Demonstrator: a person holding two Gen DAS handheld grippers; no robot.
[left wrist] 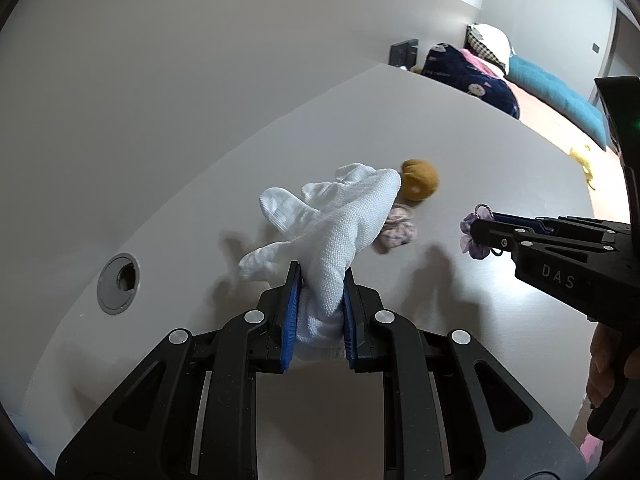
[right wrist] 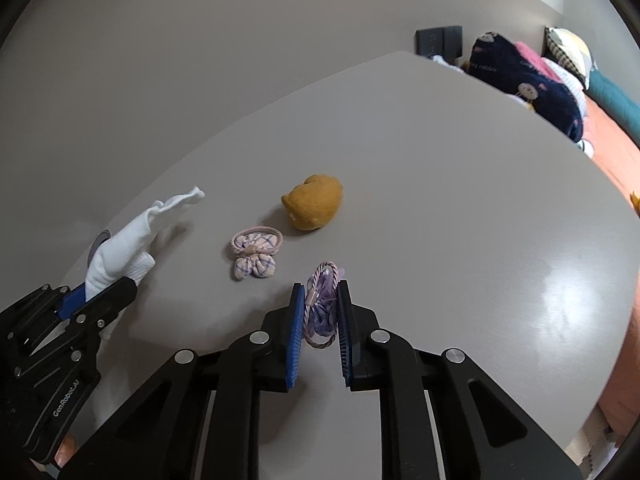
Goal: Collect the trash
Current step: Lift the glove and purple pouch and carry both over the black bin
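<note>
At the centre of the left wrist view, the left gripper [left wrist: 320, 300] clamps its ribbed blue pads on a white knitted cloth [left wrist: 340, 224], waffle-textured and bunched, lifted above the smooth grey table [left wrist: 500, 184]. In the right wrist view, low centre, the right gripper [right wrist: 320, 312] pinches a lilac hair tie [right wrist: 320, 304] of twisted cord and gauzy ribbon. On the table beyond lie a checked fabric bow tie [right wrist: 254, 254] and a rounded mustard felt lump [right wrist: 314, 208].

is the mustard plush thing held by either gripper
No, the mustard plush toy lies free on the table, while the left gripper clamps a white sock.
</note>
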